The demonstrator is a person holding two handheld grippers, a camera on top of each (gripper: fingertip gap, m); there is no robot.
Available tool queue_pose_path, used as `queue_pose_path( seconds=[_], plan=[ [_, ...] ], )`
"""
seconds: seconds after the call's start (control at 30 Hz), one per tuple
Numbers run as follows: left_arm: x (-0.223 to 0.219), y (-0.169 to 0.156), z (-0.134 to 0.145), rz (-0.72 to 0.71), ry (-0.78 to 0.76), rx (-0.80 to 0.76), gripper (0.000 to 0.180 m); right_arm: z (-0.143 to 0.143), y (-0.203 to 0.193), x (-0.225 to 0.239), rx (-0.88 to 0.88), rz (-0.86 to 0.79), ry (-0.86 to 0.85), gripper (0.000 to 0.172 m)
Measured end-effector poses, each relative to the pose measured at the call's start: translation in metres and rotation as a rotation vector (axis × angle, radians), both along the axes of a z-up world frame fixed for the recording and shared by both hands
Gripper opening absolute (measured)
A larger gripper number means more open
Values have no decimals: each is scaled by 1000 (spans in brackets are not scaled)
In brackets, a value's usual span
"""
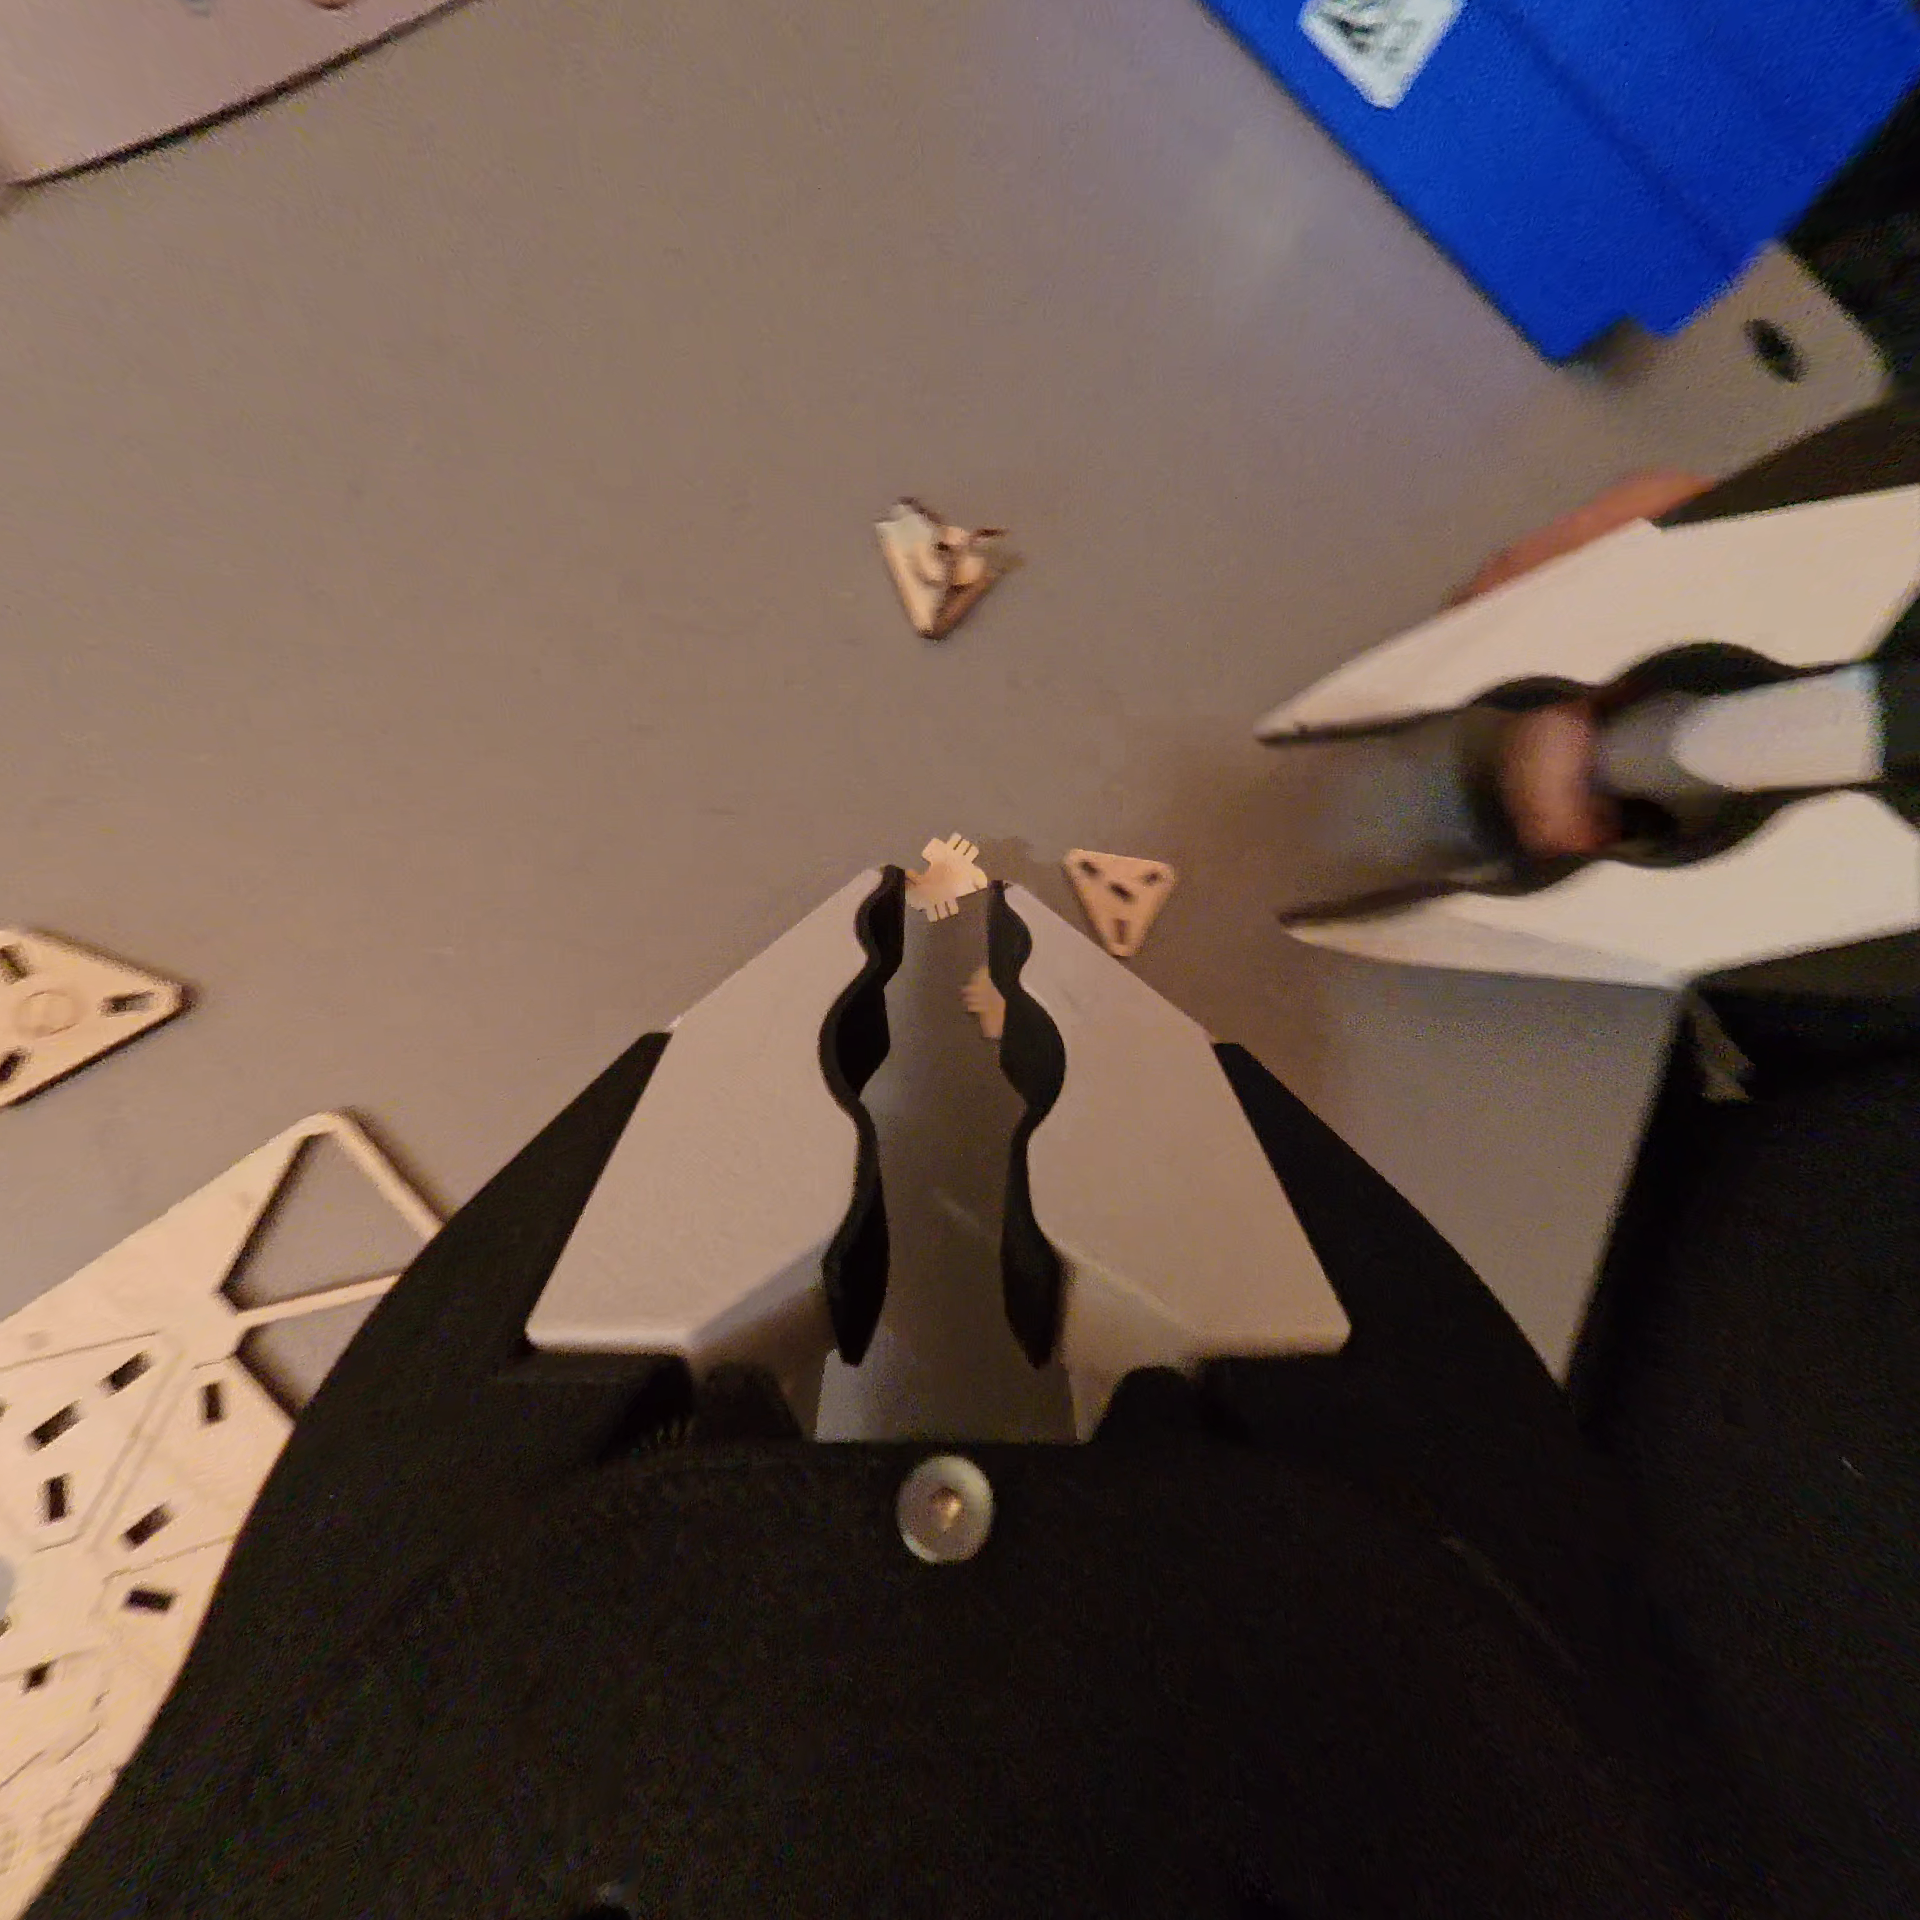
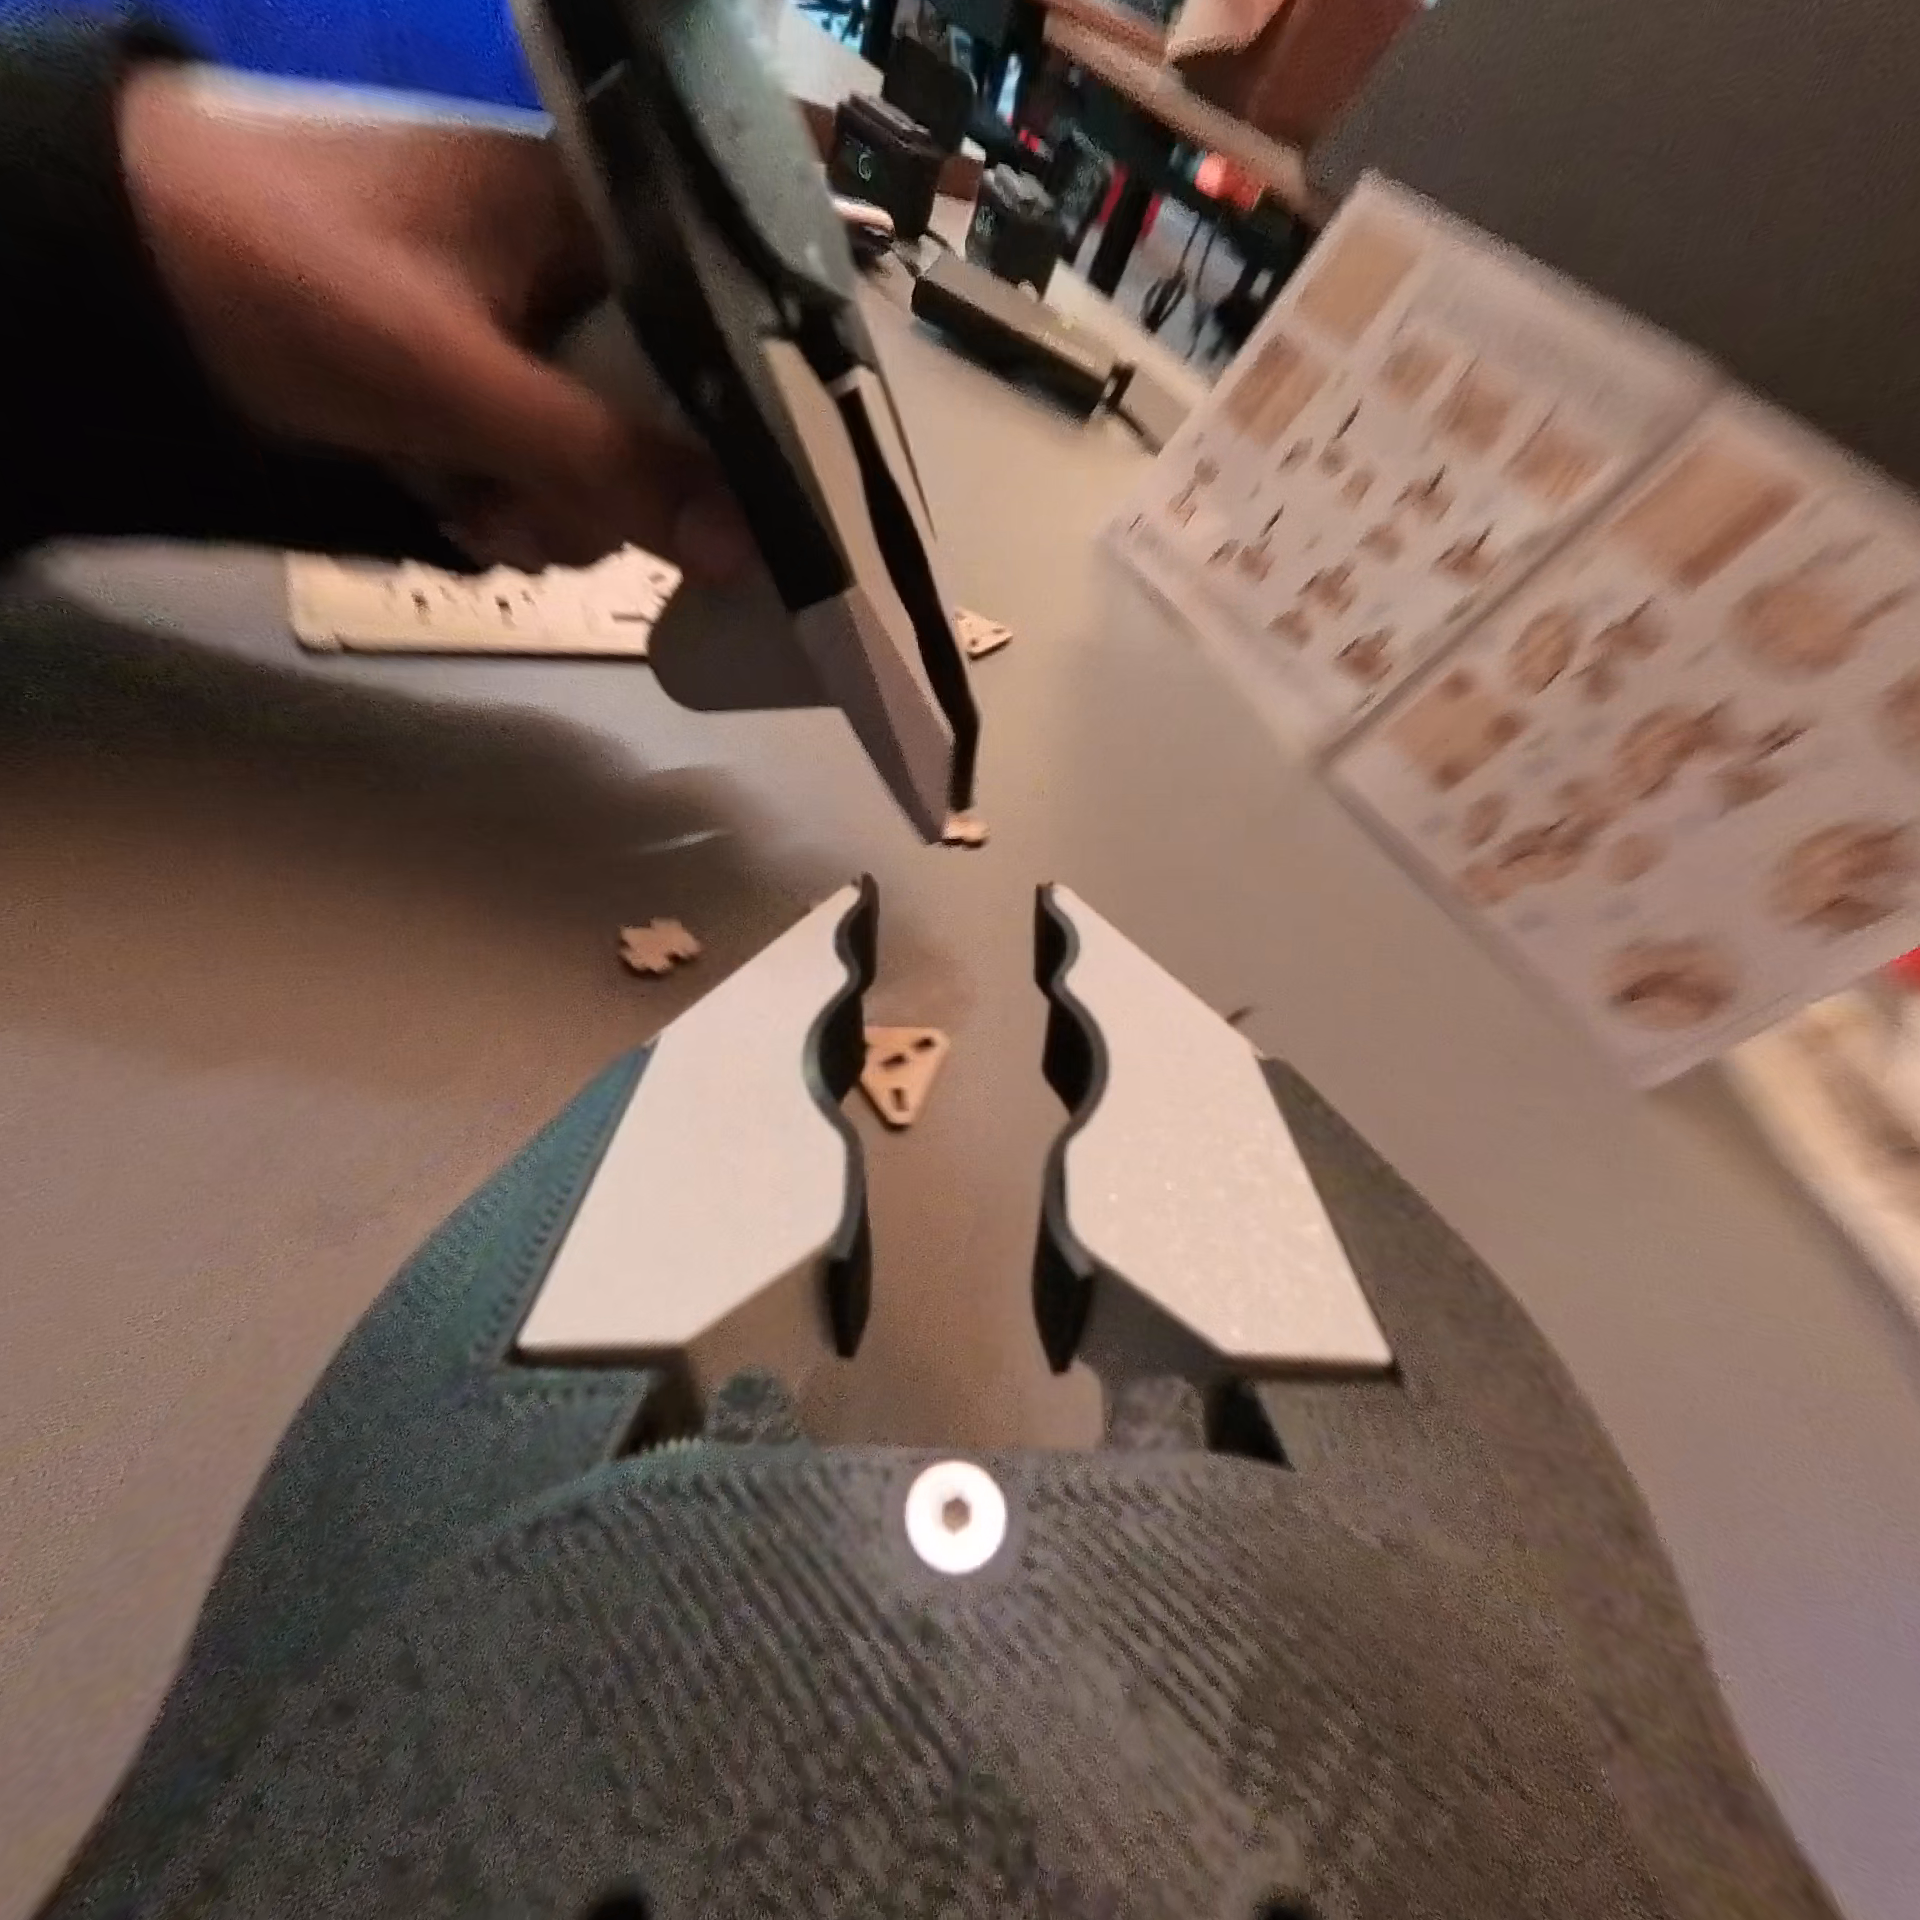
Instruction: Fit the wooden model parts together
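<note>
My left gripper (image 1: 943, 883) points down at the grey table (image 1: 520, 520) and is shut on a small cross-shaped wooden piece (image 1: 943, 878) at its fingertips. The right wrist view shows that piece (image 2: 964, 828) sticking out of the left gripper's tips. A small wooden triangle with slots (image 1: 1122, 899) lies just right of it. Another small notched piece (image 1: 982, 1008) lies partly hidden behind my left gripper's right finger. My right gripper (image 2: 953, 891) is open and empty, low over the table, with the slotted triangle (image 2: 904, 1075) under its left finger. It also shows in the left wrist view (image 1: 1278, 821).
A second triangle with a piece set in it (image 1: 940, 566) lies farther off. A wooden cut-out sheet (image 1: 156, 1403) and a larger triangle (image 1: 62, 1008) are at the left. A blue box (image 1: 1558, 156) stands far right. Picture sheets (image 2: 1558, 623) lie right; a loose cross piece (image 2: 660, 945) lies left. There is about 6 centimetres between the tips of the two grippers. Both grippers' tips are roughly 6 centimetres from the slotted triangle (image 2: 904, 1075). Look for it in the left wrist view (image 1: 1126, 880) too.
</note>
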State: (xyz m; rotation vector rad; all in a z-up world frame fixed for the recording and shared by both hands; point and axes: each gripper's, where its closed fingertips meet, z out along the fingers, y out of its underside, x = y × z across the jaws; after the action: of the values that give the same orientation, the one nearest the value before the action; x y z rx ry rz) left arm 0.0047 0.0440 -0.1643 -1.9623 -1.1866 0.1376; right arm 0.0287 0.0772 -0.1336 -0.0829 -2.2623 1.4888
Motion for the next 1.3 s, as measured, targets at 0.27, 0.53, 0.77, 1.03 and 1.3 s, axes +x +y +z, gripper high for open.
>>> queue_pose_path(
  seconds=[0.27,0.53,0.77,1.03,1.3],
  plan=[
    [37,36,8,-212,-71,8,12,-21,4,13,284,106,779,21],
    [52,53,12,-301,-75,26,11,-23,3,17,294,122,775,1],
    [47,43,28,-224,23,153,37,0,15,1,42,-99,175,1],
    [69,16,9,-76,64,101,36,-21,27,36,-141,-171,-929,1],
    [110,44,15,-136,55,195,37,-61,28,33,6,-293,-887,1]
  ],
)
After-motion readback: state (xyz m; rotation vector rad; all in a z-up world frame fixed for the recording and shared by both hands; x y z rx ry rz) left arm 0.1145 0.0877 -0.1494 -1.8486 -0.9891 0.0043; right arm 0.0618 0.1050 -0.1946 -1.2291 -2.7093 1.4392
